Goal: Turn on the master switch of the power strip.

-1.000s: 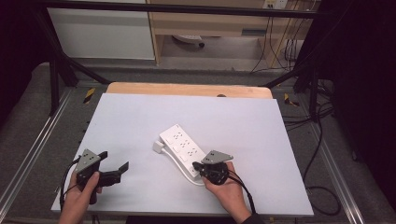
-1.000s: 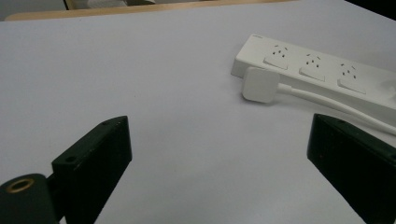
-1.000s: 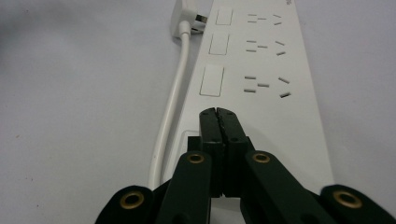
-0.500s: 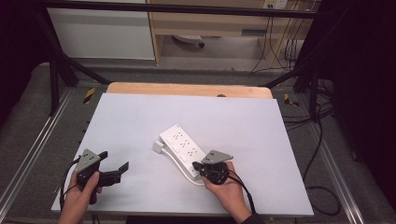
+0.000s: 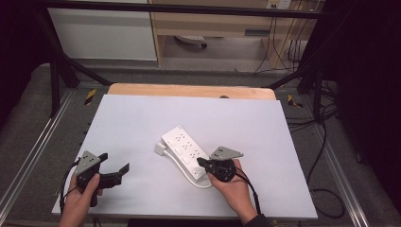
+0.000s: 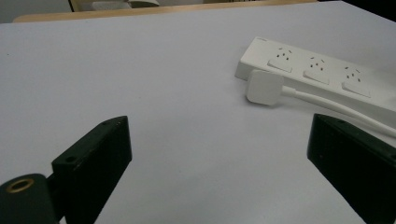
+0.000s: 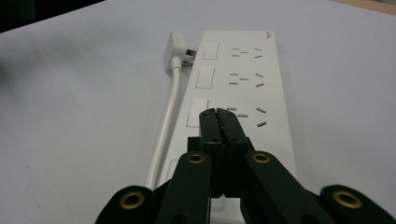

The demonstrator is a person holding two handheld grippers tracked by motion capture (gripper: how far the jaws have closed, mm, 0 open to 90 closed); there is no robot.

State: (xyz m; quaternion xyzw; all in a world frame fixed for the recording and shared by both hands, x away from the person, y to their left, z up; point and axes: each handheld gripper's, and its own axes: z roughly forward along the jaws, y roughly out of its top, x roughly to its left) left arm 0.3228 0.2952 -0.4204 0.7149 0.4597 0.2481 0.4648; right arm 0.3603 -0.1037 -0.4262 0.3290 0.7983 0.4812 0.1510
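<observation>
A white power strip (image 5: 182, 147) lies slanted in the middle of the white table, with three sockets and three rocker switches along its top (image 7: 243, 70). Its white plug (image 5: 160, 148) rests on the table beside the far end, and the white cable (image 7: 168, 116) runs back along the strip's side. My right gripper (image 5: 198, 162) is shut with nothing between the jaws. Its tips (image 7: 218, 116) sit over the nearest switch and socket; I cannot tell whether they touch. My left gripper (image 5: 113, 162) stands wide open near the front left edge, aimed toward the strip (image 6: 317, 70) and plug (image 6: 265, 87).
The white table top (image 5: 142, 123) ends in a wooden strip (image 5: 189, 91) at the back. Metal frame rails run along both sides, and cables lie on the floor (image 5: 326, 142) to the right. A cupboard stands behind the table.
</observation>
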